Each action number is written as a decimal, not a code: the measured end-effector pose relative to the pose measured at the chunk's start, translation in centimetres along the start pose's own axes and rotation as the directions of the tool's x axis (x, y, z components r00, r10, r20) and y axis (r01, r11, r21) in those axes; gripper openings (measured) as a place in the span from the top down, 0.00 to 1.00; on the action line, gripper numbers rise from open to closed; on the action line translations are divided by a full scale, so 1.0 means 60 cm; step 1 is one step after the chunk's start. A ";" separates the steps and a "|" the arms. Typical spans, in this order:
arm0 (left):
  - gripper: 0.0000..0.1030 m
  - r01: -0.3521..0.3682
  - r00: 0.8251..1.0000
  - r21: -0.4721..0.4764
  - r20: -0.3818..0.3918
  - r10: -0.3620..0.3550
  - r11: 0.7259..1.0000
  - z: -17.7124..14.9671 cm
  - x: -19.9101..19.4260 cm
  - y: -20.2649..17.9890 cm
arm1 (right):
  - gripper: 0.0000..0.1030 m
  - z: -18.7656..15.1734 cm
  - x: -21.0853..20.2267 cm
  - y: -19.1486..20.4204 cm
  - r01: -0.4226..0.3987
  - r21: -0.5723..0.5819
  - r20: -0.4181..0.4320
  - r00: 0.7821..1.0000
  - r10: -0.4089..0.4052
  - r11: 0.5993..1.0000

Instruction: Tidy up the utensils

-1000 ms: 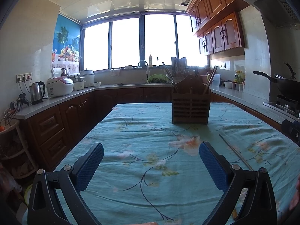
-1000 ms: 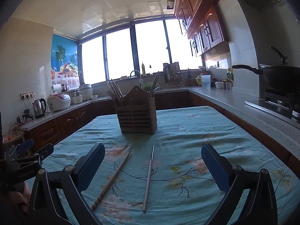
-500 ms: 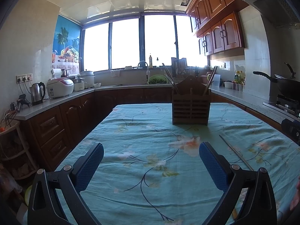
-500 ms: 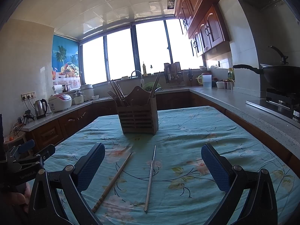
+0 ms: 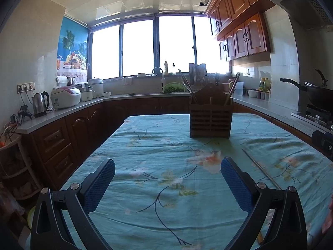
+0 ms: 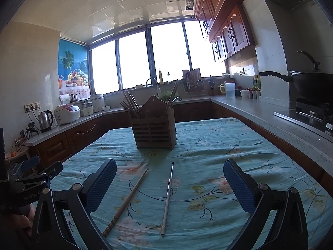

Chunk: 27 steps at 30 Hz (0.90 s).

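Blue pads of my right gripper (image 6: 169,184) stand wide apart, empty, straddling two chopsticks: wooden (image 6: 127,201) toward its left pad, steel (image 6: 167,198) centred, both pointing away toward the holder (image 6: 154,132). My left gripper (image 5: 167,184), likewise spread, sits farther off.

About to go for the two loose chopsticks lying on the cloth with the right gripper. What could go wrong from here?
1. The metal chopstick is thin and flat on the wrinkled tablecloth; the open right gripper might pinch fabric.
2. The wooden chopstick lies close beside it and could get knocked.
3. The holder looks crowded; insertion may jam.
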State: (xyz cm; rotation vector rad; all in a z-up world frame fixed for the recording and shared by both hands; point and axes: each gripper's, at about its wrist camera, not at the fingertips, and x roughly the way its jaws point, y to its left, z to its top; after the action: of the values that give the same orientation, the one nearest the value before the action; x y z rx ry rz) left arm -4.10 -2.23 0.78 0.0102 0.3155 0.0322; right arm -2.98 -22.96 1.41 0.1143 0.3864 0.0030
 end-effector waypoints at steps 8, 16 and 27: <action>0.01 0.002 1.000 0.001 -0.006 -0.002 1.000 0.001 0.002 -0.005 | 0.00 0.000 0.000 0.000 0.001 0.000 -0.002 1.000 -0.001 1.000; 0.01 0.005 1.000 0.000 -0.019 -0.005 1.000 0.002 0.006 -0.012 | 0.00 0.000 0.003 -0.001 -0.001 0.003 -0.010 1.000 0.001 1.000; 0.01 0.013 0.999 -0.020 -0.053 -0.014 1.000 0.008 0.017 -0.018 | 0.00 0.001 0.019 -0.003 0.001 0.010 -0.035 0.999 -0.001 1.000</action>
State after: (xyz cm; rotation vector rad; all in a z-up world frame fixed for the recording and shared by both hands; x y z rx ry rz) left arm -2.97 -3.30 0.94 -0.0119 0.3680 0.0221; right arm -1.93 -23.14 1.01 0.1244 0.4213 0.0020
